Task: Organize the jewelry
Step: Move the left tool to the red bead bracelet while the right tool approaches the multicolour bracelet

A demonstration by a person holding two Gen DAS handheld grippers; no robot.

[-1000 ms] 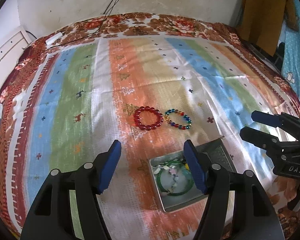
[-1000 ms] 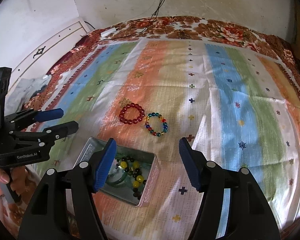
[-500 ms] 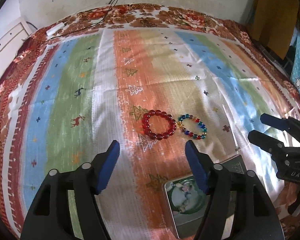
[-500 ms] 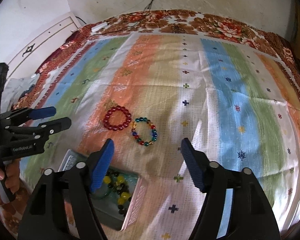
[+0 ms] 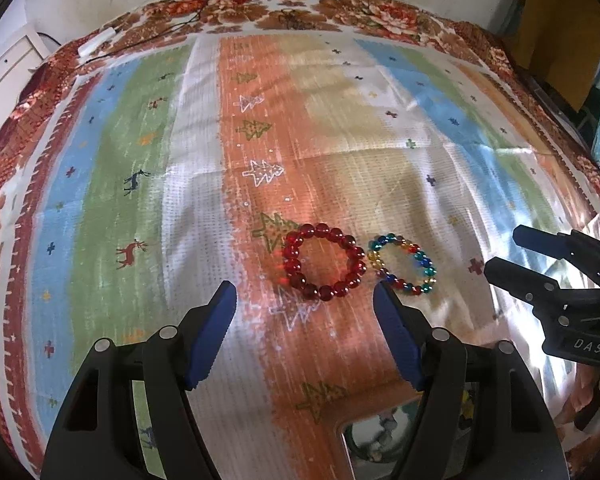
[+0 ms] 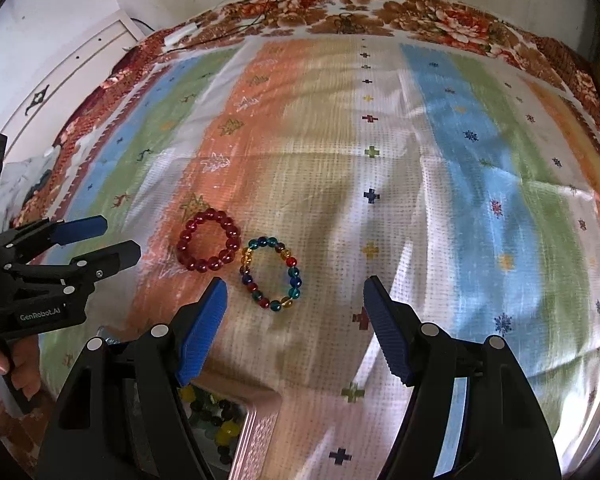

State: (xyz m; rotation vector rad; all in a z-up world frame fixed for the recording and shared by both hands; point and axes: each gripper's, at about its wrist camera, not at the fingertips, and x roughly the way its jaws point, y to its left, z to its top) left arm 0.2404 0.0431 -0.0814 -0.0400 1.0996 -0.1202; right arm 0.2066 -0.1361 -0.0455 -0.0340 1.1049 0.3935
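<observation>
A red bead bracelet (image 5: 324,261) and a multicoloured bead bracelet (image 5: 403,263) lie side by side on the striped bedspread. My left gripper (image 5: 305,304) is open and empty, just short of the red bracelet. My right gripper (image 6: 293,300) is open and empty, just short of the multicoloured bracelet (image 6: 271,274), with the red bracelet (image 6: 209,240) to its left. A metal tin (image 5: 342,432) holding several bracelets sits under the grippers at the near edge; it also shows in the right wrist view (image 6: 256,424).
The striped bedspread (image 5: 204,184) with a floral border covers the bed. A white cupboard (image 6: 72,80) stands at the left. Cables (image 5: 204,12) run down the back wall. A brown board (image 5: 564,32) stands at the far right.
Both grippers have moved forward over the bed toward the two bracelets. The tin has slid back to the bottom edge of both views. The fingers stay open.
</observation>
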